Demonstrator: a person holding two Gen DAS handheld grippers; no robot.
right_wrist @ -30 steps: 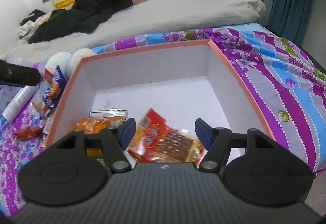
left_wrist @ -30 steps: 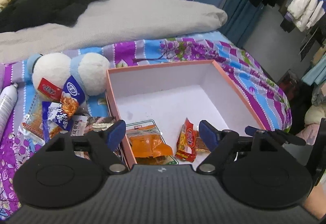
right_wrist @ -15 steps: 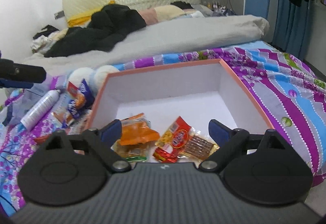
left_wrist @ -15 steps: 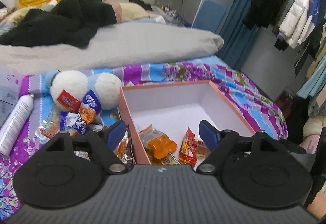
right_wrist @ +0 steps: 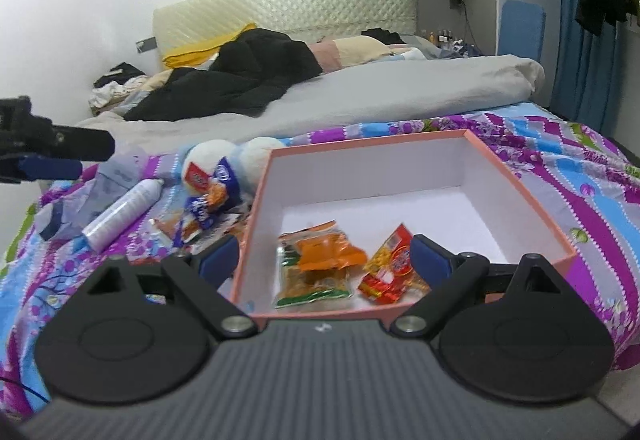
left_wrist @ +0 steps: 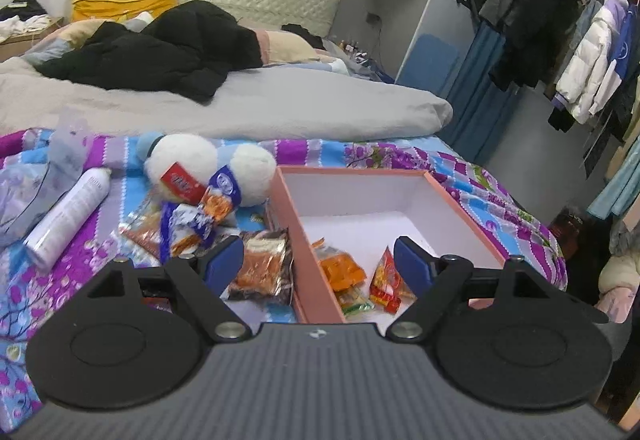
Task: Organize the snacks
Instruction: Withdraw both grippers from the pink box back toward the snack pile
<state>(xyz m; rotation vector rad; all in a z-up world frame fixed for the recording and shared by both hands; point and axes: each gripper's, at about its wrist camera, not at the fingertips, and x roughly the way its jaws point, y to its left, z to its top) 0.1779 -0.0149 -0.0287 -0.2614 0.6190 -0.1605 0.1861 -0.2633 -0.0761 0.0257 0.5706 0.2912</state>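
Both our grippers, left gripper and right gripper, hang empty, jaws apart; two snack packets sit in the pink box, and loose packets (slippery foil) could slide off the plush toy if we brush it.

Left tongs half out of frame

Plush toy, spray can, perhaps; coats.

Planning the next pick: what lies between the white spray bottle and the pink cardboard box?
Loose snack packets lie there on the patterned bedspread, between the white spray bottle and the pink cardboard box; both wrist views show it.
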